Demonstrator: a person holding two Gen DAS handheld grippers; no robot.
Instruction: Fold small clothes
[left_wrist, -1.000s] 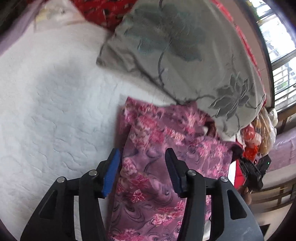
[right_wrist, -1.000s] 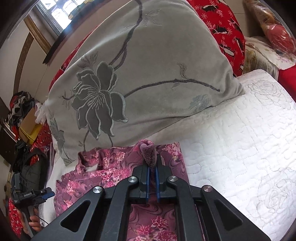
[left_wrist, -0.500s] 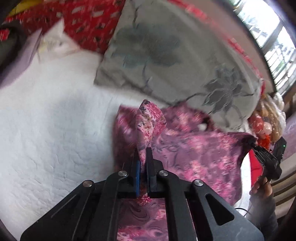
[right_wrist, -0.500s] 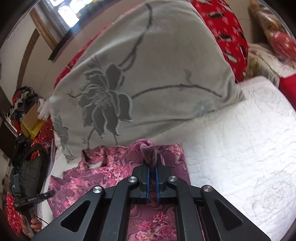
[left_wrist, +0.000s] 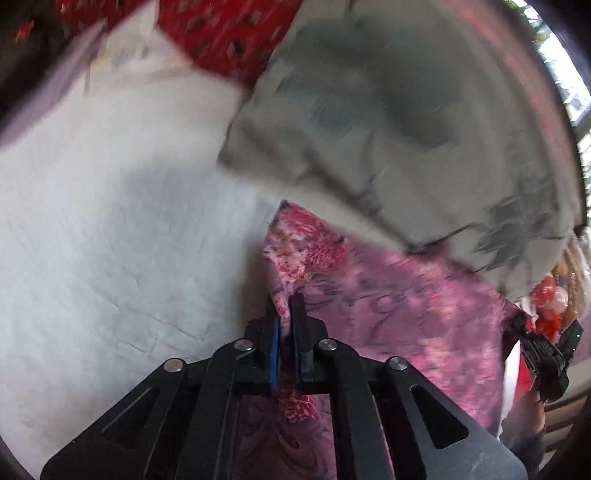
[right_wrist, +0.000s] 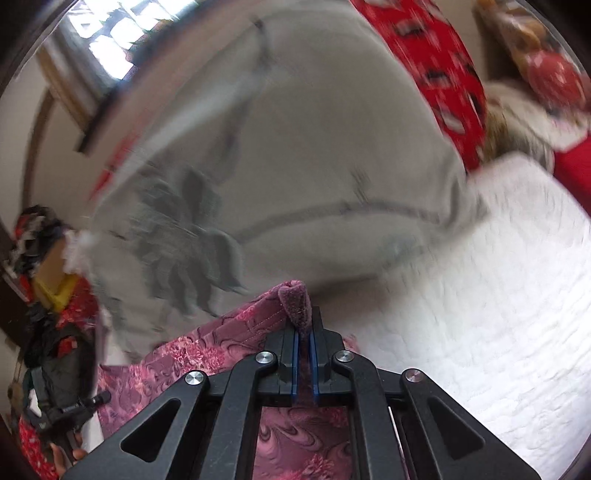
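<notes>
From the left wrist, the left gripper (left_wrist: 283, 314) pinched a fold of the pink cloth (left_wrist: 399, 314), which spread rightward over the white quilt (left_wrist: 110, 229), perhaps under the grey cushion (left_wrist: 406, 147). From the right wrist, the right gripper (right_wrist: 303, 325) clamped another bunched edge poking above its pads.

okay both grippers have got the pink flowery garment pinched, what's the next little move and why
Probably lift both pinched edges together and carry them over the garment's lower part. The left gripper and right gripper each clamp a fold of the pink floral garment, which lies spread on the white quilt against the grey pillow.
</notes>
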